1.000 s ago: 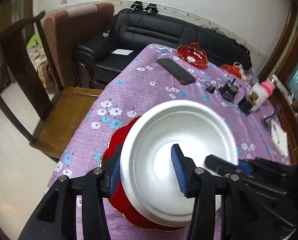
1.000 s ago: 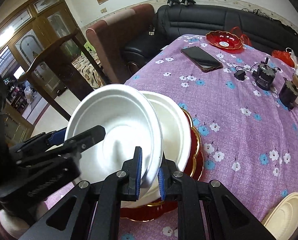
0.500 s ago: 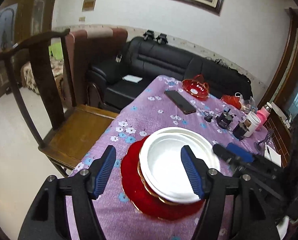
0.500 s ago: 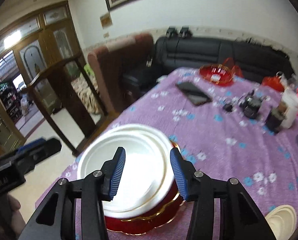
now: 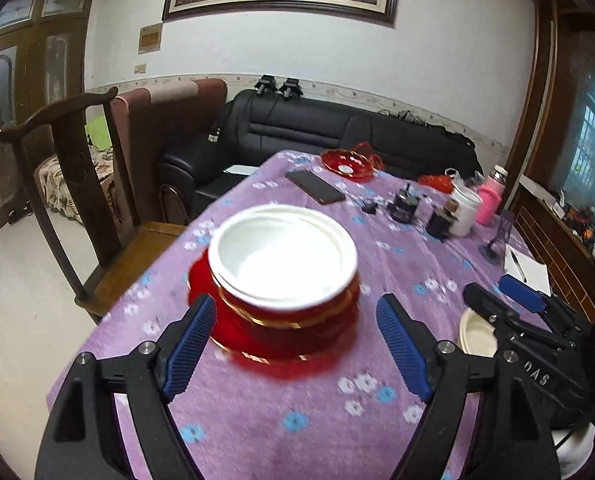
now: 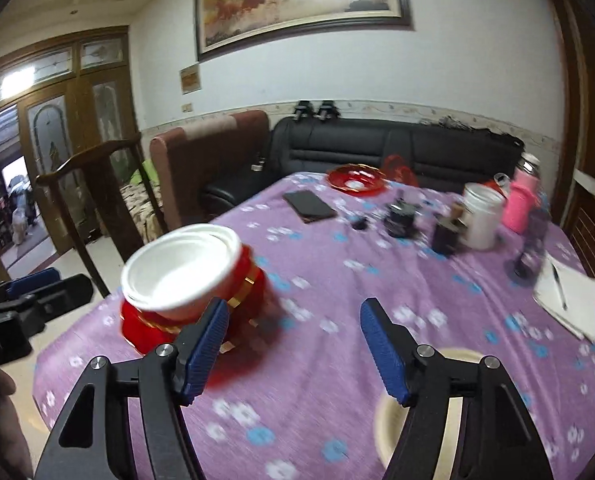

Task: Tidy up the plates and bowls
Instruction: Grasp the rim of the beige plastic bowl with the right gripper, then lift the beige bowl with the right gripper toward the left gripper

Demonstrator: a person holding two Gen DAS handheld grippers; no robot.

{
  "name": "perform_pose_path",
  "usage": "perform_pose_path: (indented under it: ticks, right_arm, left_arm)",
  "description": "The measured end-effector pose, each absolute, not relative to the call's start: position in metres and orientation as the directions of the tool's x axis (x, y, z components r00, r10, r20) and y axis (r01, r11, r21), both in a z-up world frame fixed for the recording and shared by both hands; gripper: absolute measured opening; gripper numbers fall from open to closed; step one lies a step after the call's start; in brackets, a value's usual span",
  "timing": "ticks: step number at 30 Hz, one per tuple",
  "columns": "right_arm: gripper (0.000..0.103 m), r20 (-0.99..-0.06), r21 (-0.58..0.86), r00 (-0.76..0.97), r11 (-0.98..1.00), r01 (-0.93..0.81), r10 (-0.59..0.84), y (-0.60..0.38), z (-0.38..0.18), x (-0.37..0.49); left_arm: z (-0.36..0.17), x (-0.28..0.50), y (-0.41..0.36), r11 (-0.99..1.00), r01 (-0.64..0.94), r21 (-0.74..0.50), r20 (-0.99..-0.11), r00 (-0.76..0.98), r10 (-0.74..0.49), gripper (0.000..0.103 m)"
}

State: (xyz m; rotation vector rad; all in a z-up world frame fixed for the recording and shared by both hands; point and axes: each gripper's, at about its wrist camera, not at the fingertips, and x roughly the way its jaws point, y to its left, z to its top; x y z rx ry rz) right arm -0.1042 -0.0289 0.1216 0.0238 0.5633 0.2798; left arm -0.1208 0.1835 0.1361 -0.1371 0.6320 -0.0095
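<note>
White bowls (image 5: 281, 256) sit nested in a red bowl (image 5: 297, 312) on a red plate (image 5: 233, 332) near the table's left edge. The stack also shows in the right wrist view (image 6: 181, 272). My left gripper (image 5: 297, 348) is open and empty, pulled back in front of the stack. My right gripper (image 6: 293, 344) is open and empty, to the right of the stack. A cream plate (image 6: 385, 424) lies on the purple cloth behind the right gripper's right finger; it also shows in the left wrist view (image 5: 477, 336).
A red dish (image 5: 347, 164), a phone (image 5: 315, 187), dark small items (image 5: 403, 204), a white cup (image 5: 466, 212), a pink bottle (image 5: 491, 200) and a notebook (image 5: 525, 268) lie on the far and right table. A wooden chair (image 5: 81, 184) stands at the left edge.
Both grippers let go of the white bowls, opened wide and drew back and up from the stack. The bowls now rest nested on the red bowl.
</note>
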Motion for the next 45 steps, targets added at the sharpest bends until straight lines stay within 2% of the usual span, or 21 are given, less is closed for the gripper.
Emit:
perform_pose_path:
  ticks: [13,20,24,26,29,33,42,45]
  right_arm:
    - [0.073,-0.573,0.213,0.81,0.977,0.003,0.123,-0.164,0.105,-0.119]
    - [0.073,-0.627,0.258,0.773,0.963,0.083,0.102,-0.207,0.072,-0.099]
    - [0.073,-0.622,0.315,0.767,0.947,0.06,0.158,-0.219,0.044,-0.094]
    - [0.072,-0.656,0.311,0.736,0.948,0.064,0.166,-0.222,0.034,-0.09]
    - [0.071,-0.646,0.307,0.745,0.95,0.052,0.168,-0.22,0.036,-0.092]
    - [0.071,-0.659,0.269,0.738,0.962,0.049,0.147,-0.212,0.034,-0.091]
    - [0.061,-0.696,0.258,0.704,0.964,0.062,0.141,-0.208,0.024,-0.087]
    - [0.049,-0.712,0.251,0.688,0.966,0.062,0.141,-0.207,0.021,-0.086]
  left_arm:
    - [0.115,-0.128,0.109,0.998,0.06,-0.001,-0.648,0.76,-0.046,0.082]
    - [0.102,-0.125,0.074,0.994,0.092,0.056,-0.681,0.732,-0.03,0.082]
    - [0.097,-0.124,0.052,0.984,0.094,0.152,-0.665,0.746,0.032,0.082]
    - [0.095,-0.124,0.042,0.971,0.077,0.226,-0.635,0.768,0.086,0.082]
    - [0.091,-0.121,0.027,0.941,0.056,0.333,-0.581,0.799,0.158,0.082]
    - [0.083,-0.11,0.015,0.933,0.09,0.348,-0.6,0.786,0.148,0.082]
    - [0.067,-0.091,0.009,0.934,0.132,0.333,-0.641,0.758,0.121,0.082]
    - [0.064,-0.086,0.01,0.938,0.132,0.319,-0.652,0.749,0.116,0.082]
